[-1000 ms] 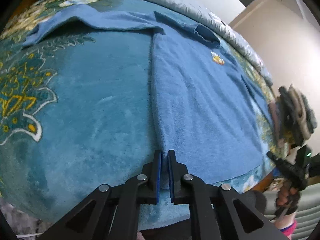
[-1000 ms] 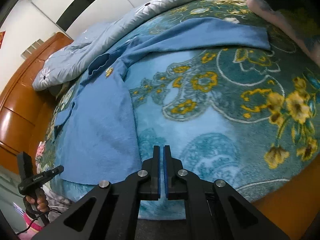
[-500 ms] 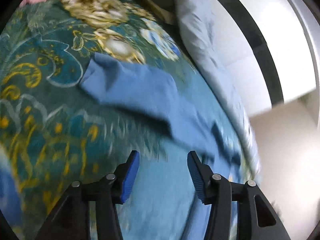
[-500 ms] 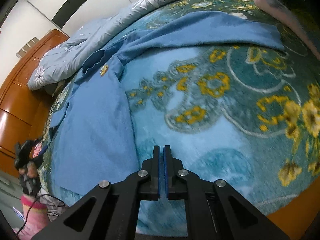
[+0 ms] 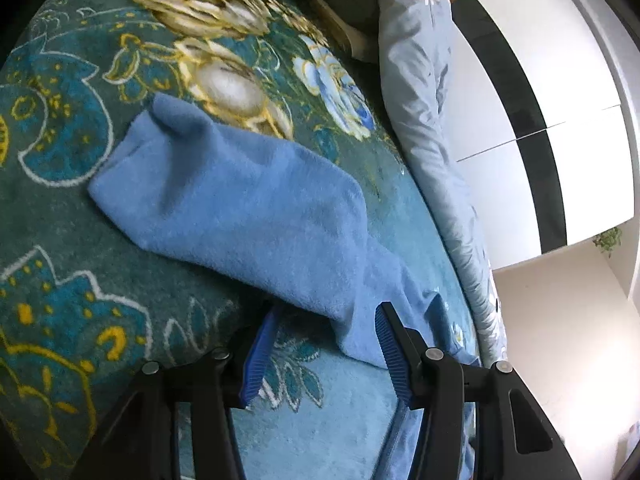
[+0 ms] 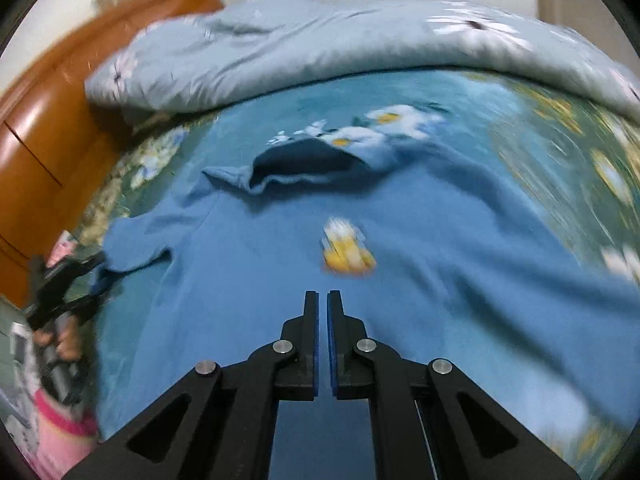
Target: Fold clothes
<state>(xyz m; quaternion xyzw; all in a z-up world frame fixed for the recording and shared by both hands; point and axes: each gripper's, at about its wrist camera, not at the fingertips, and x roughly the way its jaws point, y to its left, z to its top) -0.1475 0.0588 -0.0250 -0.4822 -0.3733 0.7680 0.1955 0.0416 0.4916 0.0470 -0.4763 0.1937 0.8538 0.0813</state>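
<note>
Left wrist: gripper [image 5: 324, 340] opened, at sleeve [image 5: 240, 208]

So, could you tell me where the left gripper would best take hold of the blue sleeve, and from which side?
Probably at the sleeve edge nearest the left gripper, where the fabric lifts off the blanket in a raised fold between the open fingers. Come in low from the near side along the blanket, so one finger slips under that lifted edge. The cuff end lies flatter and farther away.
</note>
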